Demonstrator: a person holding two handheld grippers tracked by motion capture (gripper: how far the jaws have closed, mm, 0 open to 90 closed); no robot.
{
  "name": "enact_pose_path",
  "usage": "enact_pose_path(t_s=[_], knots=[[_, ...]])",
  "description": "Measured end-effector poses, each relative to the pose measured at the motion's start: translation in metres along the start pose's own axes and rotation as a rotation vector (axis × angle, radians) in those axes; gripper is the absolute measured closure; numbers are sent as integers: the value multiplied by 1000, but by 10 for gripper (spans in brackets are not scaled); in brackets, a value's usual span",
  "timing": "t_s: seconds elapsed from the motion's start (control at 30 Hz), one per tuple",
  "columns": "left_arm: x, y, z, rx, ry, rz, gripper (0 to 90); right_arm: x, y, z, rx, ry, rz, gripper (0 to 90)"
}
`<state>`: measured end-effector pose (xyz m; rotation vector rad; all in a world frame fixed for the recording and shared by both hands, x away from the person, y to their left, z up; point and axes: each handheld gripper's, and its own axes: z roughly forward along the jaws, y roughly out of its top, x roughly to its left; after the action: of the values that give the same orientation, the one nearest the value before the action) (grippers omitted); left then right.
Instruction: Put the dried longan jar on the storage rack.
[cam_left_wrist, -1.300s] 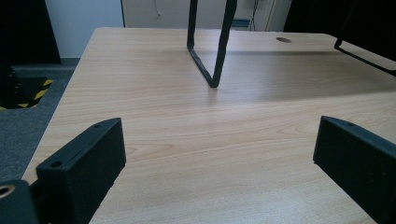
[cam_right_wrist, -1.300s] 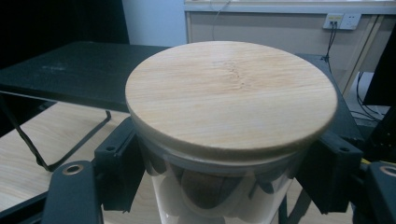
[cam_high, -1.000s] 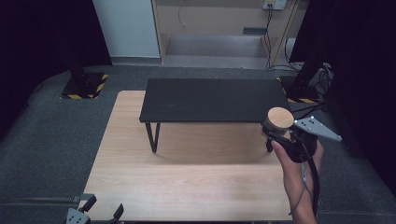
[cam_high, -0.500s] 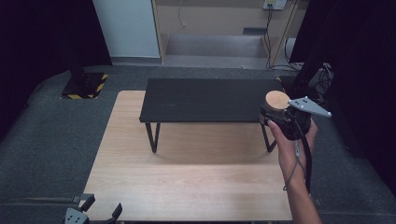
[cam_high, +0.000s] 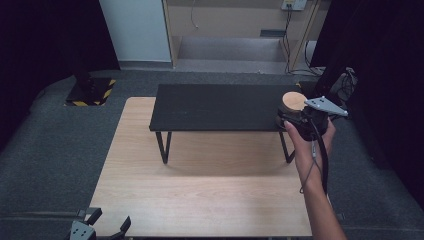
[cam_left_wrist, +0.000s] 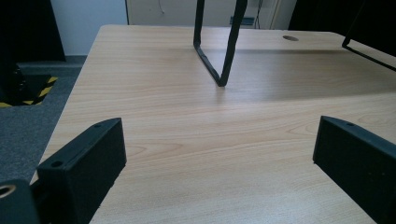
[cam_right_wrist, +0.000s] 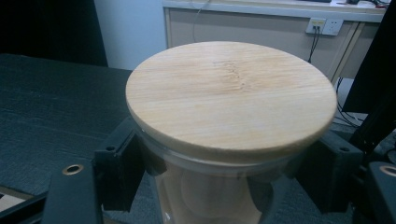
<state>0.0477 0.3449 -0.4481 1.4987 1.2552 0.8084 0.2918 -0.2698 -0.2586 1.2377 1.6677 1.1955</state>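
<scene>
Near my edge of the wooden table (cam_high: 200, 200), bottom left in the high view, my left gripper (cam_high: 97, 231) sits low, jaws wide apart, nothing between them. Left gripper view confirms: both black jaws spread over bare wood, with one leg (cam_left_wrist: 219, 44) of the black bench ahead.

Further up on the right, my right hand (cam_high: 305, 145) holds the right gripper (cam_high: 295, 120), grey three-cornered plate on top, cable trailing back along my forearm. Jaws are clamped on a glass jar (cam_right_wrist: 210, 196), one pad on each side of the glass just under the rim. Jar is upright and capped with a round wooden lid (cam_right_wrist: 231, 95), lid seated flat.

Jar sits at the right end of the black bench (cam_high: 220, 107), at its front right corner; can't tell from the high view whether its base touches the bench top. Right gripper view shows the dark bench surface spreading left behind the jar.

Beyond the bench: grey floor, a white panel, a wall socket (cam_right_wrist: 324, 25) with cables.
</scene>
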Motion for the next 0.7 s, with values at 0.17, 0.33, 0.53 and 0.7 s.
enact_pose_path(t_s=[0.17, 0.33, 0.53, 0.7], knots=[[1, 0, 1, 1, 2, -1, 14, -2, 0, 6, 2, -1, 0, 258], [1, 1, 1, 1, 3, -2, 14, -3, 2, 13, 8, -8, -1, 258], [2, 0, 2, 4, 5, -3, 14, -3, 3, 21, 16, -16, -8, 258], [2, 0, 3, 4, 6, -5, 15, -3, 2, 26, 28, -20, -12, 258]])
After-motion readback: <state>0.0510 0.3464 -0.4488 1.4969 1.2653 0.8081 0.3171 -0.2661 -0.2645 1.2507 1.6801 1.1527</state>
